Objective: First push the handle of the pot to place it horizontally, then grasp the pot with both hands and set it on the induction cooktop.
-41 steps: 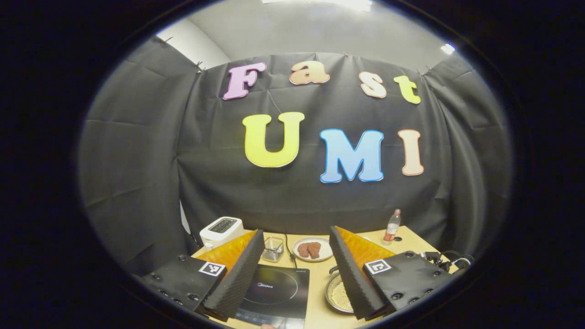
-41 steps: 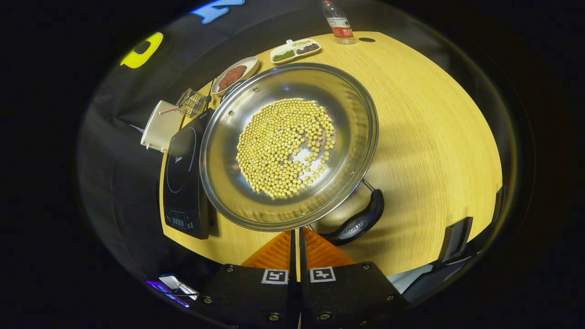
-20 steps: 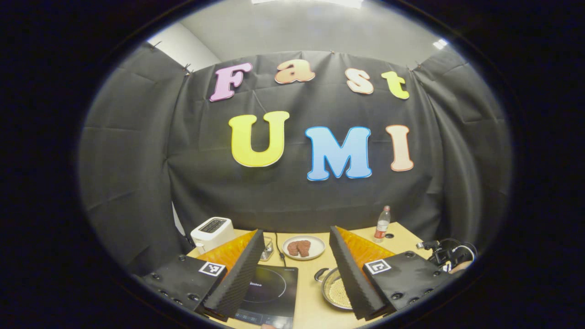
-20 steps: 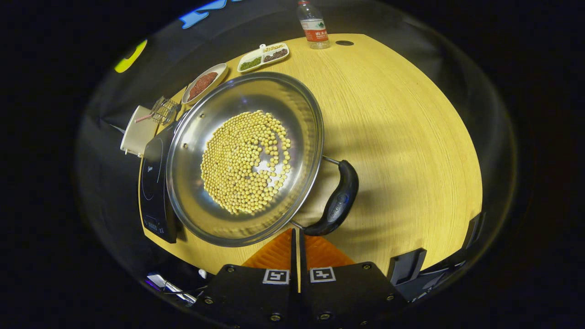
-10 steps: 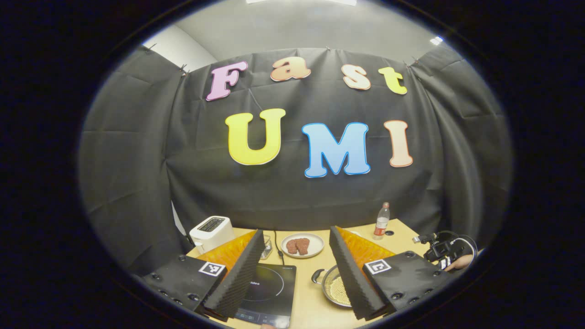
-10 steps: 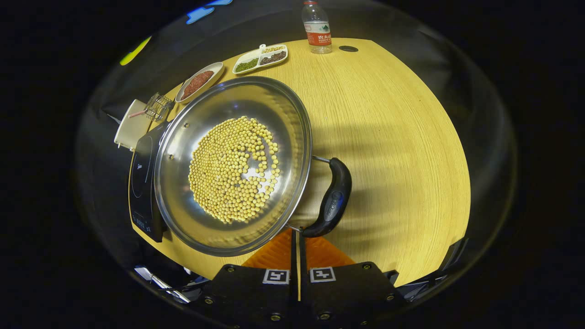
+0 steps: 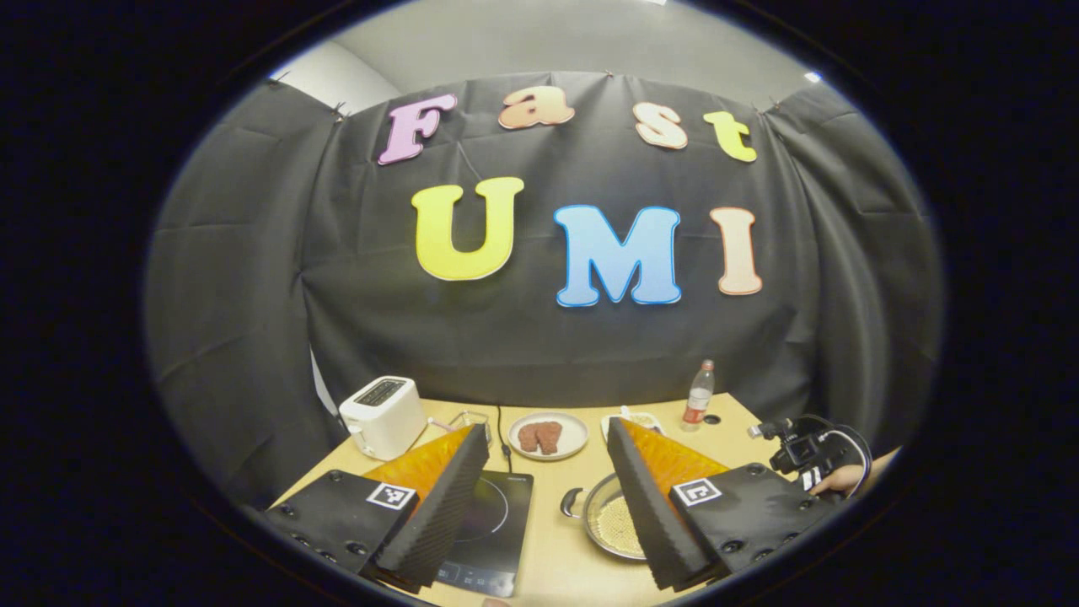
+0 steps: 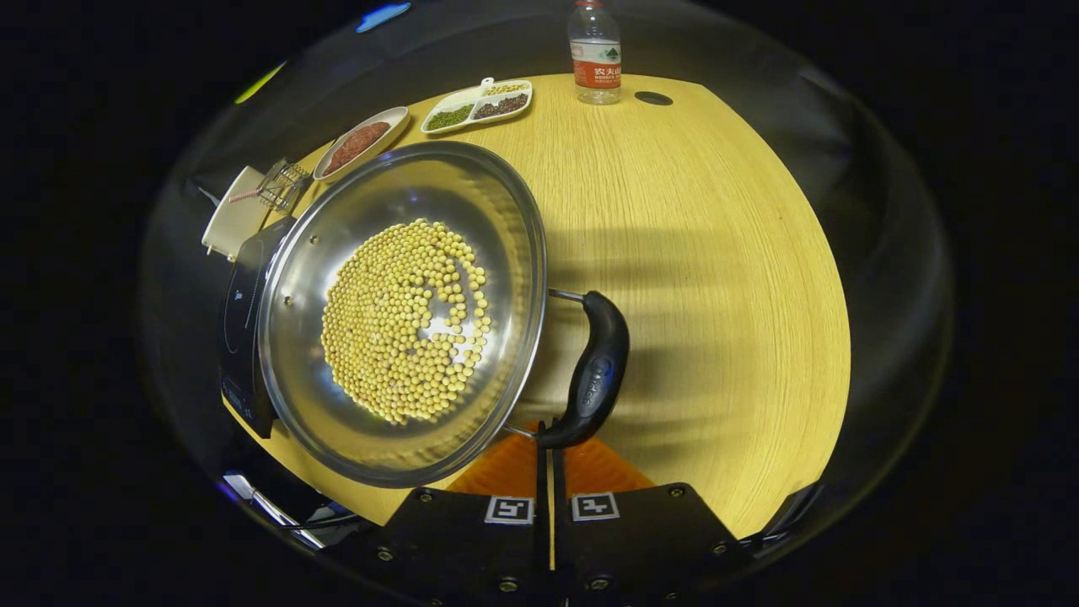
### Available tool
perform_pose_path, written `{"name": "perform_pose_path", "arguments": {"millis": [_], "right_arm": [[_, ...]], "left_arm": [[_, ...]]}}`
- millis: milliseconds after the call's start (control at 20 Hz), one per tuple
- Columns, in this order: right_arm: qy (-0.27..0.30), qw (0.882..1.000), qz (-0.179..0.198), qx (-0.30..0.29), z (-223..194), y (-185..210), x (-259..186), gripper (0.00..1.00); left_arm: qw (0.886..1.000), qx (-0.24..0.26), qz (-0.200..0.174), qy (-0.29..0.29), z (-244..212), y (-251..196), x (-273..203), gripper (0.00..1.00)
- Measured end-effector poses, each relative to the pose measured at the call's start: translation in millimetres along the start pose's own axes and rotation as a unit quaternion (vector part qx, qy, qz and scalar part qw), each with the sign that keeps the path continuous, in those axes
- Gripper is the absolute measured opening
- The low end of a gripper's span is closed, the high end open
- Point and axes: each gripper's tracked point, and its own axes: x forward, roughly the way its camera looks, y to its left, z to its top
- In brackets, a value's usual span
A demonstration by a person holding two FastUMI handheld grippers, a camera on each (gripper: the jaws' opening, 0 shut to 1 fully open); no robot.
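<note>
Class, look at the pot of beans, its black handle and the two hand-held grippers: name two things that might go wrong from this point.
1. The right hand-held gripper is closed, its tips at one end of the black handle; an off-centre push may slip off.
2. The pot is shallow and holds loose yellow beans; a jerky push or uneven lift might spill them.
3. The left hand-held gripper is open, not on the pot, which sits beside the induction cooktop; lifting one-sided may tip it.
</note>
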Motion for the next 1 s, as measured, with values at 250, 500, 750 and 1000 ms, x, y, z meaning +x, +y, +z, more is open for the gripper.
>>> {"name": "perform_pose_path", "arguments": {"millis": [250, 500, 750, 1000], "right_arm": [[0.004, 1.000, -0.006, -0.027, 18, -11, 9, 0.02], [0.006, 0.999, -0.001, -0.045, 23, -13, 14, 0.03], [0.007, 0.999, 0.000, -0.047, 28, -18, 16, 0.03], [-0.019, 0.999, -0.015, -0.040, 32, -26, 9, 0.02]], "left_arm": [[1.000, 0.009, 0.004, 0.006, -4, -18, 1, 0.99], [1.000, -0.002, 0.008, 0.022, -15, -30, 2, 0.92], [1.000, -0.001, 0.007, 0.023, -14, -38, 5, 0.99], [1.000, -0.006, -0.016, 0.022, -21, -40, 19, 0.95]]}}
